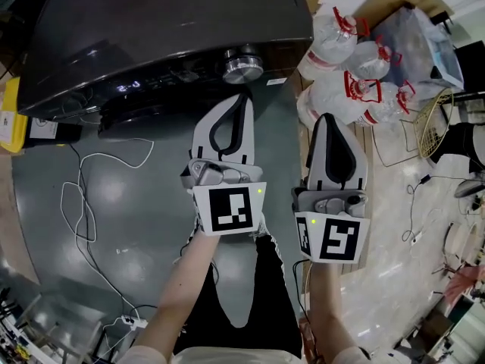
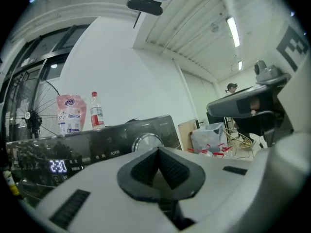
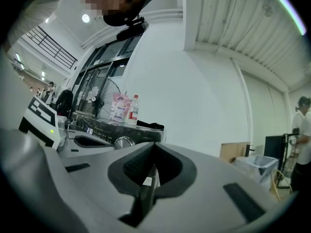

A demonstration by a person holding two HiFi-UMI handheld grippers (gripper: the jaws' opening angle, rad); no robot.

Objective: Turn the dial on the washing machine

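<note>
Two grippers up: left gripper (image 1: 244, 97) w/ jaws pressed together, nothing between; right gripper (image 1: 326, 117) likewise together, empty. Dial (image 1: 242, 67) on washer (image 1: 151, 29) just ahead of left tips, not touching; further ahead & to left of right. Risk: pushing in w/ jaws closed = butting dial face, no grip, maybe nudging panel (image 2: 73, 161) beside it. Also slipping on smooth rim if clamped off-centre.

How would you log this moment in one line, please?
left gripper: shut, empty, just short of dial | right gripper: shut, empty
</note>
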